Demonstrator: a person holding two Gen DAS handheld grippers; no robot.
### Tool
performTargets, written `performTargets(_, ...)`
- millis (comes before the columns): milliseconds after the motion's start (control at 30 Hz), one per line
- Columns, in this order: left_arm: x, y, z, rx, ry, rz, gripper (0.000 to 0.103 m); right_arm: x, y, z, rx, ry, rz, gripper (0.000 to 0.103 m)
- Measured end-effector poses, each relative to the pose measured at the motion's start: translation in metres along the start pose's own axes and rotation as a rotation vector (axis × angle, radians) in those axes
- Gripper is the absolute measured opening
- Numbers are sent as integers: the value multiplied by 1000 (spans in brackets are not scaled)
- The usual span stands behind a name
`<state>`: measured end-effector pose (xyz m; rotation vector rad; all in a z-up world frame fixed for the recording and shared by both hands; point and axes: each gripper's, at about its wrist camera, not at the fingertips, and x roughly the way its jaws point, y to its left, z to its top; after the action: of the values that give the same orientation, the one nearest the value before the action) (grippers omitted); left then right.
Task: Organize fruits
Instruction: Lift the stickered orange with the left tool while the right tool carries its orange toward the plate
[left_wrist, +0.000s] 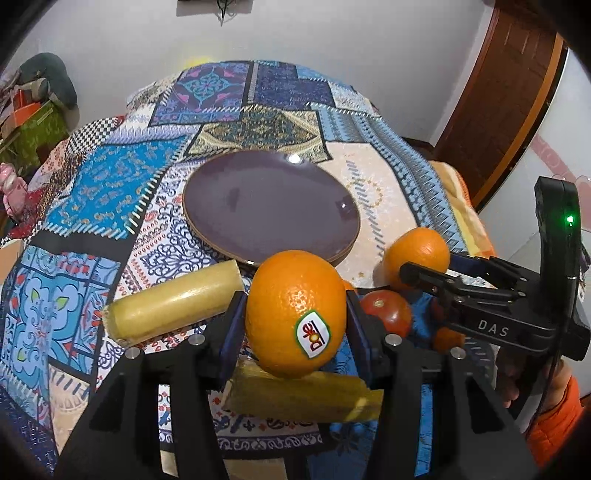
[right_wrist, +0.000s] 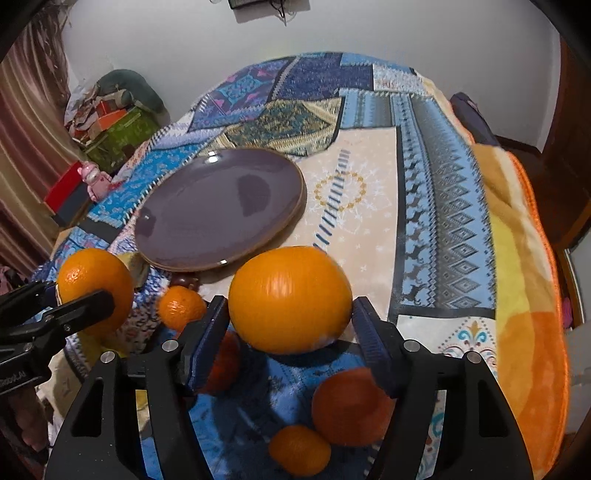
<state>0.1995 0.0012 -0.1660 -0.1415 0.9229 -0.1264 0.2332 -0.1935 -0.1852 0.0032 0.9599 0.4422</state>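
Observation:
My left gripper (left_wrist: 295, 314) is shut on a large orange with a Dole sticker (left_wrist: 295, 310) and holds it above the cloth, just short of the purple plate (left_wrist: 269, 206). The same orange shows in the right wrist view (right_wrist: 94, 286). My right gripper (right_wrist: 290, 325) is shut on a second large orange (right_wrist: 290, 299), also lifted; it shows in the left wrist view (left_wrist: 417, 254). The plate (right_wrist: 218, 210) is bare. Small oranges (right_wrist: 181, 308) (right_wrist: 299, 450), another orange (right_wrist: 351, 406) and a tomato (left_wrist: 388, 314) lie on the cloth below.
Two yellow sugarcane pieces (left_wrist: 177, 299) (left_wrist: 303, 398) lie near my left gripper. A patterned cloth (right_wrist: 369, 221) covers the table. Boxes and clutter (right_wrist: 110, 122) stand at the far left. An orange blanket (right_wrist: 528, 295) hangs at the right edge.

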Motion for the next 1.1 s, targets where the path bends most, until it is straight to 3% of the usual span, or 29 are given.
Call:
performTargets(33, -5, -1, 2, 0, -9, -4, 51, -4, 1, 2, -3, -11, -1, 63)
performTargets(67, -8, -2, 3, 2, -17, -5, 51, -9, 3, 4, -8, -25, -1, 50)
performTargets(100, -12, -2, 5, 4, -25, -5, 51, -16, 5, 7, -16, -47, -6, 13)
performTargets(133, -15, -3, 6, 9, -36, -5, 51, -20, 7, 12, -24, -44, 14, 4)
performTargets(200, -21, -6, 10, 24, -53, 1, 51, -28, 10, 20, -18, -50, 42, 5)
performTargets(267, -25, -7, 12, 31, -66, 9, 51, -28, 16, 23, -51, -49, 15, 10)
performTargets(333, -26, -5, 11, 27, -66, 8, 51, -21, 15, 20, -55, -44, -17, 31)
performTargets(367, -27, -4, 10, 22, -65, 4, 51, -18, 14, 17, -49, -37, -25, 47)
performTargets(400, -27, -3, 10, 21, -63, 2, 51, -15, 12, 13, -39, -28, -33, 52)
performTargets(500, -28, 1, 7, 20, -60, 7, 51, -6, 7, 0, -30, 18, -42, 53)
performTargets(733, -23, 9, 6, -4, -47, 11, 51, 13, 7, -5, -44, 67, -34, 68)
performTargets(900, -23, 8, 7, 1, -48, 14, 51, 23, -5, -6, 26, 82, 27, 73)
performTargets(1033, -22, 8, 8, -1, -50, 13, 51, 27, -2, -7, 0, 84, 5, 73)
performTargets(1100, -21, 9, 9, -3, -46, 10, 51, 29, -1, -6, -6, 86, 13, 68)
